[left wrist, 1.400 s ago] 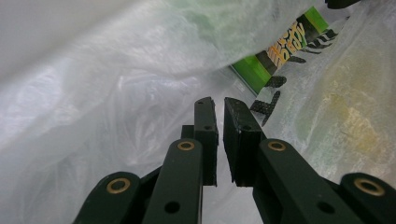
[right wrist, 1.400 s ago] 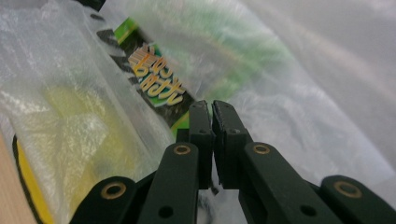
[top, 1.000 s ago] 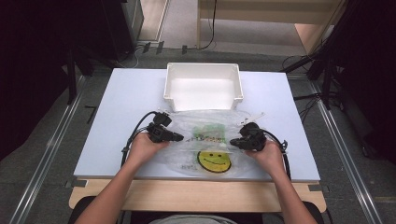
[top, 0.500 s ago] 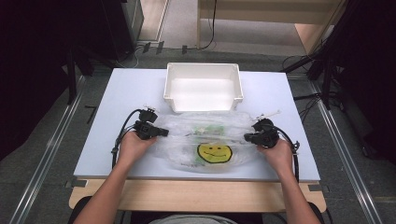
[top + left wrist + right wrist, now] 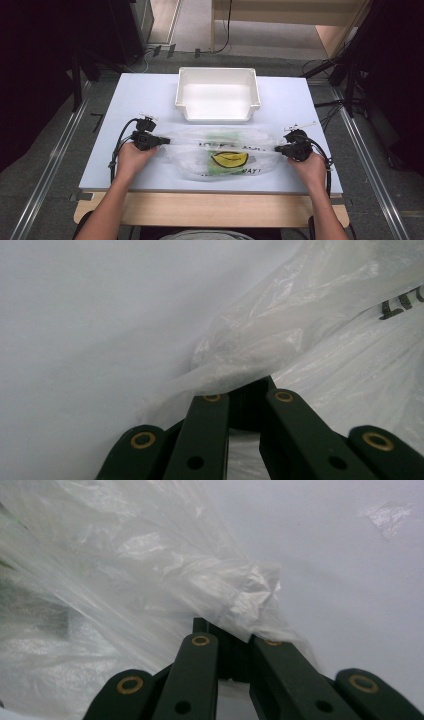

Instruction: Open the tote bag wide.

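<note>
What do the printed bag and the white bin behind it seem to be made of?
Printed bag: thin clear plastic film, glossy; it crinkles, and the table shows through it. White bin: probably moulded rigid plastic, smooth and slightly shiny, with even walls and a rolled rim.

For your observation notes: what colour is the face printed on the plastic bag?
Yellow, on the plastic bag; clearest in the high view.

Bag [image 5: 220, 155] on table [image 5: 145, 95], before bin [image 5: 218, 95]

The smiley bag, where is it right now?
In the high view the bag lies stretched on the table, near its front edge, just in front of the white bin, pinched between the left gripper and right gripper.
</note>
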`<action>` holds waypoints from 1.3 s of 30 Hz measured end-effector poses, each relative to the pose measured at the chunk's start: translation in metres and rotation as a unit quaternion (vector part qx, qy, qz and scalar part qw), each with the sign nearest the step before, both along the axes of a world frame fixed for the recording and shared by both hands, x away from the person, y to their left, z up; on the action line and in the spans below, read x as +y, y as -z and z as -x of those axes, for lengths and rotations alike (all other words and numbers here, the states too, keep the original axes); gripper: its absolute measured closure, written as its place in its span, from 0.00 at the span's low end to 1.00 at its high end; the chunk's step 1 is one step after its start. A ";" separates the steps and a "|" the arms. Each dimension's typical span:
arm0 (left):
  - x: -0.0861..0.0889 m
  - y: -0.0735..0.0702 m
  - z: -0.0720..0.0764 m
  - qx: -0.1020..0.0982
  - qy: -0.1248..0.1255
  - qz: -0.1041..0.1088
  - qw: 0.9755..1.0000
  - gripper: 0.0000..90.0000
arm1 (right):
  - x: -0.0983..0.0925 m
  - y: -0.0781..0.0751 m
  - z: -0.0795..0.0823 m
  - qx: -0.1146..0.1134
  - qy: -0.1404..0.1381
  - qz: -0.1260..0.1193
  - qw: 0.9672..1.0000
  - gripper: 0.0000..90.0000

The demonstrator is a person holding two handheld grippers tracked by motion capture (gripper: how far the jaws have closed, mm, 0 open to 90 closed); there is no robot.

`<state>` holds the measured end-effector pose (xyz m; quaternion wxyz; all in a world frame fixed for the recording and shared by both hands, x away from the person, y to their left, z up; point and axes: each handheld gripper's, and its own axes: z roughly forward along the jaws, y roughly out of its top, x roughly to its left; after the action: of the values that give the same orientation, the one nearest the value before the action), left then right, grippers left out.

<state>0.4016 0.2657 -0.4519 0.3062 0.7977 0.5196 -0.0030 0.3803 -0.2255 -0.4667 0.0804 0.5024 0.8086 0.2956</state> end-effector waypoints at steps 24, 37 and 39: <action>-0.007 -0.003 -0.005 -0.002 0.002 -0.016 1.000 1.00 | -0.002 -0.006 -0.001 -0.008 0.009 -0.013 1.000 1.00; -0.024 -0.020 0.006 -0.024 0.042 0.003 0.999 0.96 | 0.019 -0.025 0.009 -0.038 -0.028 -0.031 0.998 1.00; -0.024 -0.022 0.006 -0.024 0.045 0.005 0.999 0.97 | 0.020 -0.027 0.010 -0.039 -0.028 -0.038 0.998 1.00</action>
<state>0.3954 0.2414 -0.4304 0.3223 0.8185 0.4756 -0.0003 0.3705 -0.2054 -0.4402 0.0848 0.4700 0.8070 0.3474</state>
